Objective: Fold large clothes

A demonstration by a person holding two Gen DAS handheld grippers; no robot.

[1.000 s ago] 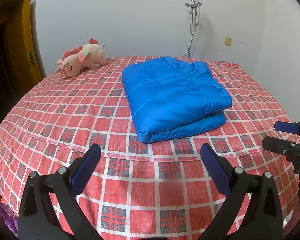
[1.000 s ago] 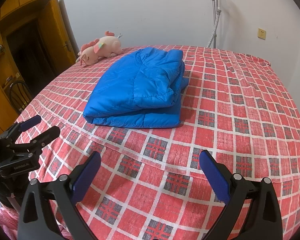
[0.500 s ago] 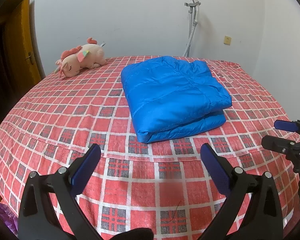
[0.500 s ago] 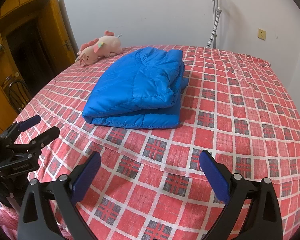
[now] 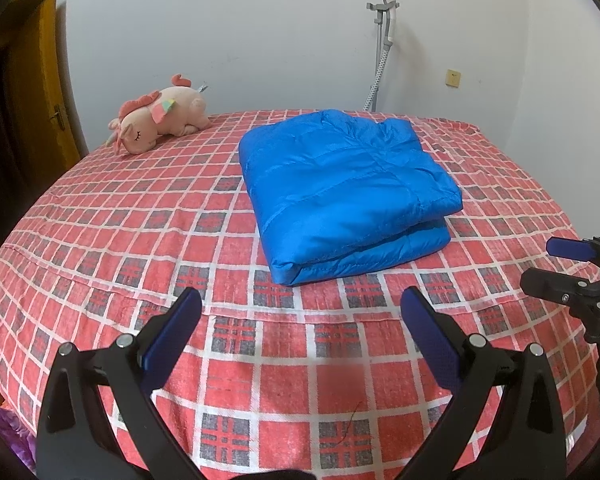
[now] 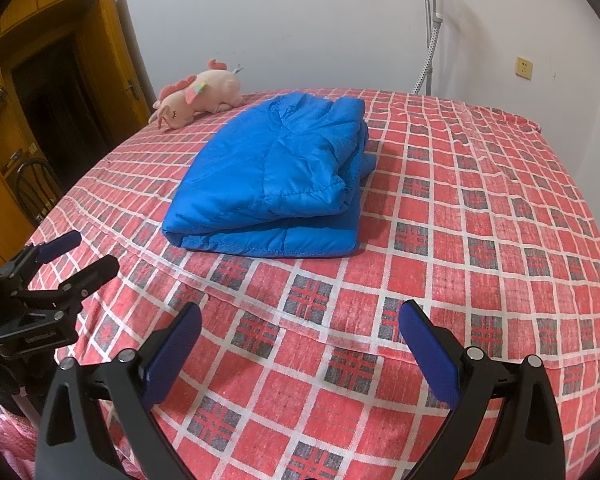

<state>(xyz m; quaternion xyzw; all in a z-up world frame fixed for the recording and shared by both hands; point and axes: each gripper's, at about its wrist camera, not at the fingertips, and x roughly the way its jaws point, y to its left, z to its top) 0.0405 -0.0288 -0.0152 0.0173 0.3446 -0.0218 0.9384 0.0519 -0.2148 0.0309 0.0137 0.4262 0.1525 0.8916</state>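
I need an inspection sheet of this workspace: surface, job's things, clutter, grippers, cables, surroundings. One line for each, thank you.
Surface: bed with red checked cover, a seam ridge near the front edge.
Job's things: blue jacket folded in a stack, lying mid-bed.
Clutter: pink plush toy at the far left corner, apart from the jacket.
Grippers: left hand-held gripper and right hand-held gripper both open, empty, above the front edge.
Cables: nothing seen.
Surroundings: white wall, steamer pole, socket, wooden door, chair.

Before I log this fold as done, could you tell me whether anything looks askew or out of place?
Nothing stands out. The blue puffer jacket lies folded in a neat stack on the red checked bedspread, clear of the plush unicorn.
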